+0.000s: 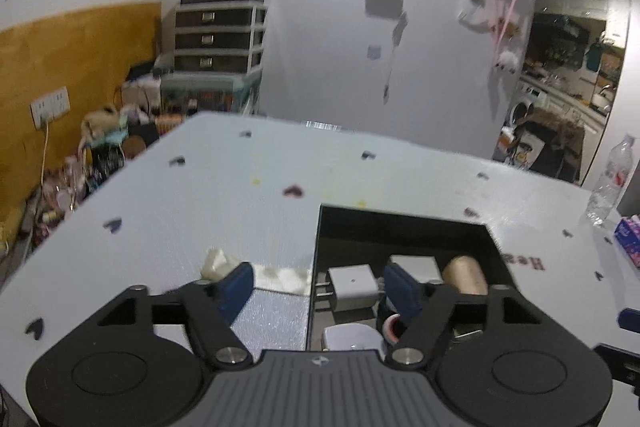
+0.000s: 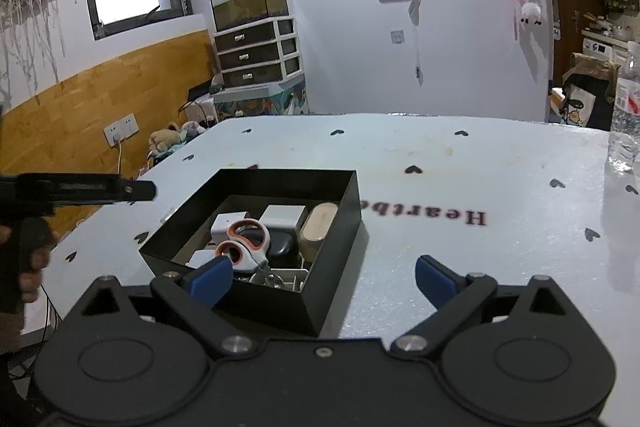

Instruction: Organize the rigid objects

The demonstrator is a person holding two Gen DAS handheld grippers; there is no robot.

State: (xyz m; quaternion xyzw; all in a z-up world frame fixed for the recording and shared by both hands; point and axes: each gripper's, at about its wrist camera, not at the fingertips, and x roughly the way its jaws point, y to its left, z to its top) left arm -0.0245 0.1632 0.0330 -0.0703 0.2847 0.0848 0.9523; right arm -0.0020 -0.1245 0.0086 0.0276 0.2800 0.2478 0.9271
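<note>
Both grippers are spread wide, nothing pinched: left gripper over the black box at lower centre, right gripper beside it; orange-handled scissors lie inside.

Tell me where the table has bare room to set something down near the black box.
Free: the stretch right of the black box, toward the printed lettering and water bottle, and the far side beyond the box. Crowded: inside the box, filled with scissors, white adapters and a tan case. Crumpled white tissue lies left of it.
</note>
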